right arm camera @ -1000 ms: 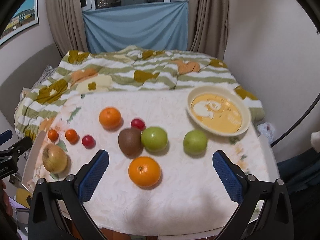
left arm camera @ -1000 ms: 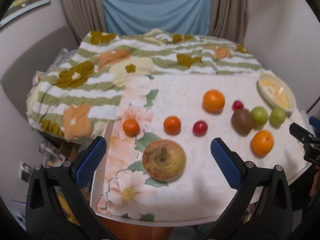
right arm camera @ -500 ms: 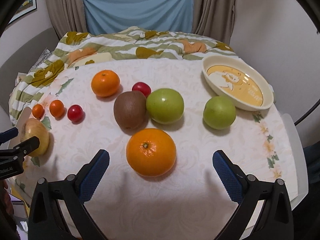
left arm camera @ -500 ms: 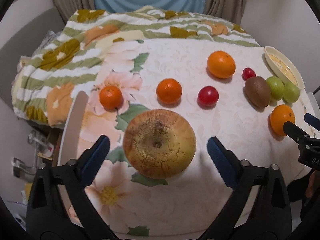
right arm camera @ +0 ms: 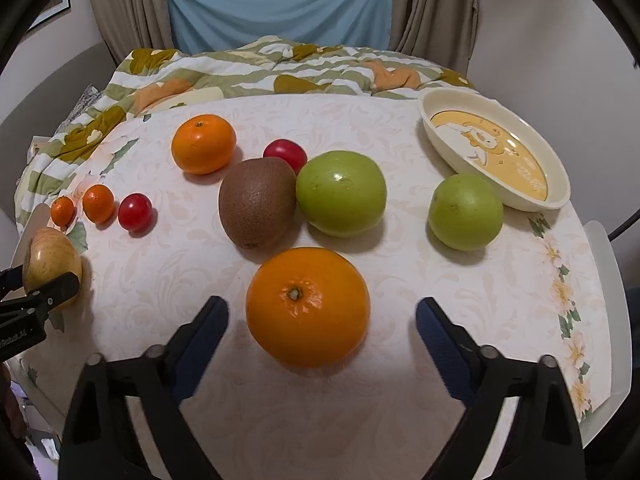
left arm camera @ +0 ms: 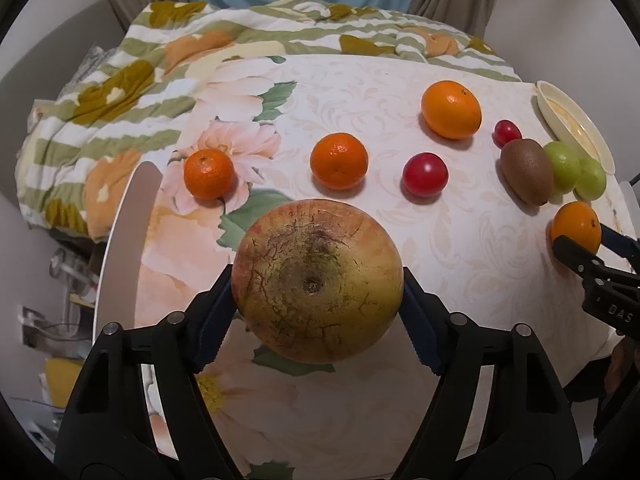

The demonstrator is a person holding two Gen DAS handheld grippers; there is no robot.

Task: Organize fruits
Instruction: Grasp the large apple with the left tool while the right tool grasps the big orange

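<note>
Over on the left, the left gripper (left arm camera: 318, 300) is closing on the big yellowish apple (left arm camera: 317, 280), blue pads touching both its sides as it sits on the flowered tablecloth (left arm camera: 360, 92). Further right, the right gripper (right arm camera: 322, 322) is narrowing around the large orange (right arm camera: 307, 306), pads still apart from it. Beyond lie a kiwi (right arm camera: 257, 202), two green apples and a cream dish (right arm camera: 560, 196).

Round surface (right arm camera: 460, 360), pale floral cloth. Behind it a bed under a green-striped flowered quilt (right arm camera: 248, 68). Blue sheet (right arm camera: 276, 4) hangs over the window, beige curtains (right arm camera: 432, 8) either side. Plain pale walls (right arm camera: 552, 48); framed picture (right arm camera: 52, 8) upper left. Indoor light.
</note>
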